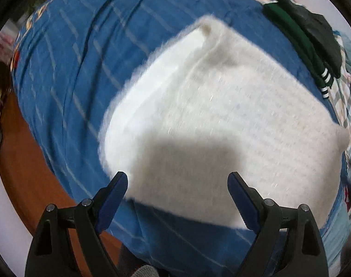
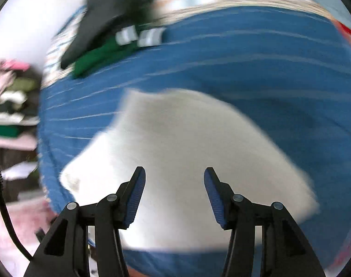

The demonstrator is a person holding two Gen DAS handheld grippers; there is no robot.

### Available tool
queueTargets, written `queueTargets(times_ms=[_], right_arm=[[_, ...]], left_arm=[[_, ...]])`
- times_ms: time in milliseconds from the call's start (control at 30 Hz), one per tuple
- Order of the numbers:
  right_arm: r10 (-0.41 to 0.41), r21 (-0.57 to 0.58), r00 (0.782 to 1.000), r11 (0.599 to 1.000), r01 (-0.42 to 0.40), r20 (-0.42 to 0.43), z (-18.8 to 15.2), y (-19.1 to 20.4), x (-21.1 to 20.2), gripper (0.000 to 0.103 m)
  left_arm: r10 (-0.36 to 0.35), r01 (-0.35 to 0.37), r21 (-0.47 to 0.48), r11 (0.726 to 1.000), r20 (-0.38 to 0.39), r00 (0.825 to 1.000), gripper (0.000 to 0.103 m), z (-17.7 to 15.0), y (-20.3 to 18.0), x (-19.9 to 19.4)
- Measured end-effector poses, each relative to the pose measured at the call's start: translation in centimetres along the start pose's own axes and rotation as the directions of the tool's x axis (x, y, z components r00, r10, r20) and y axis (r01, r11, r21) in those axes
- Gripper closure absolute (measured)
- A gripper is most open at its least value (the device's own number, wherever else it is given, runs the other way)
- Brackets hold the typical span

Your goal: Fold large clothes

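Observation:
A white fuzzy knit garment lies folded into a compact block on a blue striped bedspread. My left gripper is open and empty, above the garment's near edge, and its shadow falls on the knit. In the right wrist view the same white garment lies below my right gripper, which is open and empty over it. That view is blurred by motion.
A pile of dark grey and green clothes with white stripes lies at the bed's far side; it also shows in the right wrist view. An orange-brown floor lies left of the bed. Stacked clothes stand beside the bed.

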State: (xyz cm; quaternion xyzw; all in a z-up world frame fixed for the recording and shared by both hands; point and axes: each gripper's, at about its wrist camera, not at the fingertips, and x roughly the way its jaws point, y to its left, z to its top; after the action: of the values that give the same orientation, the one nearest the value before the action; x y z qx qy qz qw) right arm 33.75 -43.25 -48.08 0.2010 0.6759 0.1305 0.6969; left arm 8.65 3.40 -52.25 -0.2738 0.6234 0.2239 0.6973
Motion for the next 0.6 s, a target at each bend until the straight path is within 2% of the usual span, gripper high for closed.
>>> queueTargets(times_ms=[33,67,100,167,267,333,400,433,533,600], right_arm=[[0.004,-0.020,0.999,1.000,-0.005,-0.049,0.7,1.2,2.9,0.071],[-0.038,-0.064,0.994,0.997,0.031,-0.103,1.3,2.2,6.3,0.071],[-0.098,-0.102,0.988,0.991,0.086,-0.121,1.9,2.7,8.3,0.071],[-0.144,-0.179,0.985,0.976,0.125,-0.097,3.2,3.8,10.6,0.073],[-0.163,-0.118,0.973,0.982,0.145,-0.161,4.6,4.2,9.5,0.073],[-0.166,-0.115,0.974,0.982,0.149,-0.155,5.0,5.8,7.7,0.073],[-0.126,-0.135,0.982,0.985,0.107,-0.139,4.2,6.1,5.2,0.072],[-0.102,-0.137,0.984,0.987,0.083,-0.143,3.5,6.7,4.4,0.069],[-0.082,-0.126,0.983,0.990,0.062,-0.163,1.2,6.9,3.0,0.063],[-0.084,-0.104,0.978,0.992,0.065,-0.188,0.3,6.7,3.7,0.063]], left_arm=[[0.004,-0.005,-0.025,1.000,-0.008,1.000,0.015,-0.6,0.7,0.3],[0.002,-0.003,-0.046,0.999,-0.014,1.000,0.015,-1.0,1.2,0.4],[-0.001,-0.001,-0.079,0.997,-0.025,1.000,0.015,-1.6,2.1,0.7],[-0.006,0.002,-0.112,0.994,-0.035,0.999,0.015,-2.7,3.0,0.8],[-0.029,0.020,-0.173,0.985,-0.051,0.998,0.015,-3.7,4.7,1.3],[-0.067,0.057,-0.229,0.972,-0.037,0.997,0.015,-3.9,5.8,1.2],[-0.050,0.042,-0.270,0.962,-0.022,0.999,0.015,-3.9,6.9,1.0],[-0.050,0.052,-0.299,0.953,0.014,0.999,0.015,-3.5,7.6,0.5],[-0.076,0.106,-0.309,0.945,0.108,0.991,0.015,-1.8,8.4,-0.1],[-0.102,0.133,-0.268,0.954,0.125,0.987,0.015,0.4,8.1,0.4]])
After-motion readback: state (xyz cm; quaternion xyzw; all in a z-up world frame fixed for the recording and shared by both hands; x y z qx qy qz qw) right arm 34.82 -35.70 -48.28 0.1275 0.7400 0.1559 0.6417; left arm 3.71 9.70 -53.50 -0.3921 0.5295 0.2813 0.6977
